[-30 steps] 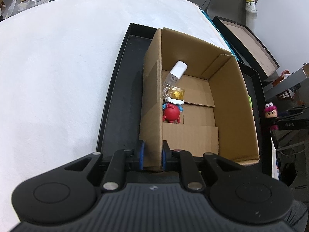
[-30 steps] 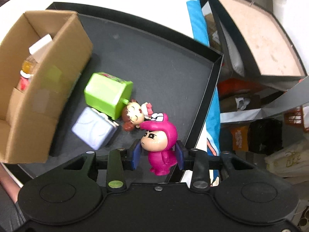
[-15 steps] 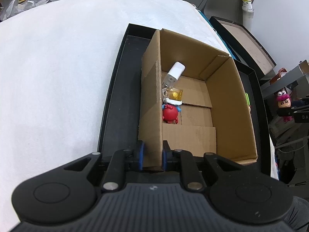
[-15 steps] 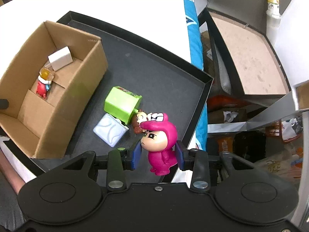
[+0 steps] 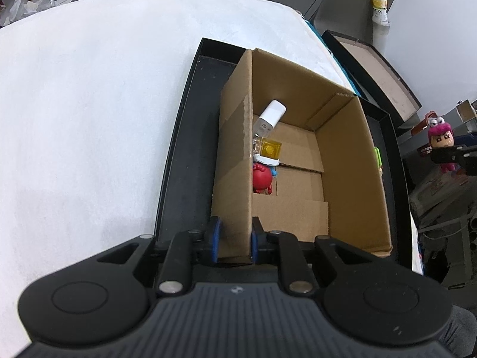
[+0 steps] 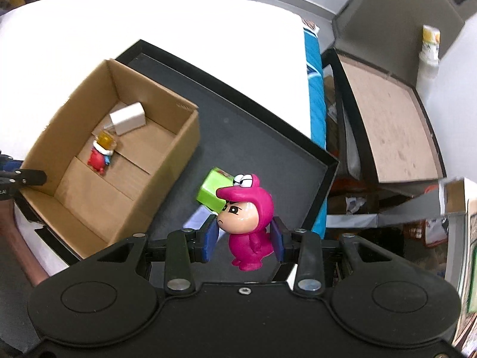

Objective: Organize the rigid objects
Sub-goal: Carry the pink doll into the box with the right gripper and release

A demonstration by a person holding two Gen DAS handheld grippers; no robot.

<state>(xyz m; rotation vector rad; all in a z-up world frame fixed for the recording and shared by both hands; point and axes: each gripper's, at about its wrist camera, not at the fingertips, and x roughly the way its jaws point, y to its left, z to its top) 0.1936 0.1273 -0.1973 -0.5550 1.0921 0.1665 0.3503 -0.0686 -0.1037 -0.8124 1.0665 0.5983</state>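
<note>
Right up close, the right gripper (image 6: 243,243) has its blue pads clamped on the pink figurine (image 6: 249,226), holding it upright in the air above the black tray (image 6: 325,179). Just beyond it on the tray floor sits a green block (image 6: 213,192), partly hidden by the toy's head. Over on the left, the left gripper (image 5: 234,238) is pinching the near wall of the cardboard box (image 5: 351,185). Inside, along the box's left side, a red figurine (image 5: 262,179), then a yellow cube (image 5: 269,150), and farthest back a white charger (image 5: 271,116).
</note>
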